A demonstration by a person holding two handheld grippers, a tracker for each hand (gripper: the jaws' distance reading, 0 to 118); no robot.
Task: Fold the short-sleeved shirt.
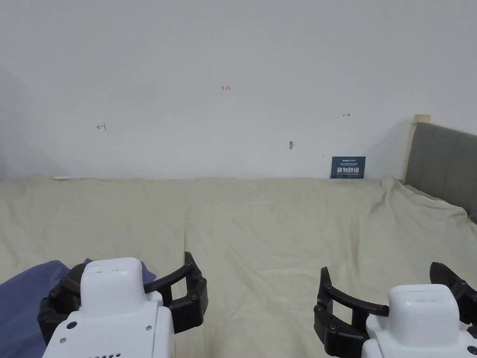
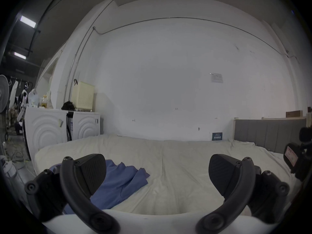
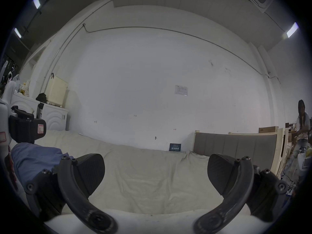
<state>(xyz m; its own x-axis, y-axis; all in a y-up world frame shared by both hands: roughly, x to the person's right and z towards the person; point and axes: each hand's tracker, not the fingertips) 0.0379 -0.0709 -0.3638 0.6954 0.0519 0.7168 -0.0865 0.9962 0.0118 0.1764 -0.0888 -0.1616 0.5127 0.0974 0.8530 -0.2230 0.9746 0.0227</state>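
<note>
Both the left gripper (image 1: 126, 289) and the right gripper (image 1: 391, 293) hold their jaws spread wide over the bed (image 1: 261, 223), while the blue shirt (image 2: 118, 183) lies crumpled at the lower left of the frame.

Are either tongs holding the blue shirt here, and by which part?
Nothing is held. Left tongs and right tongs gape open above the bed; the shirt lies loose.

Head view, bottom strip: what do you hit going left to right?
blue shirt → left gripper → bare cream bedsheet → right gripper
</note>
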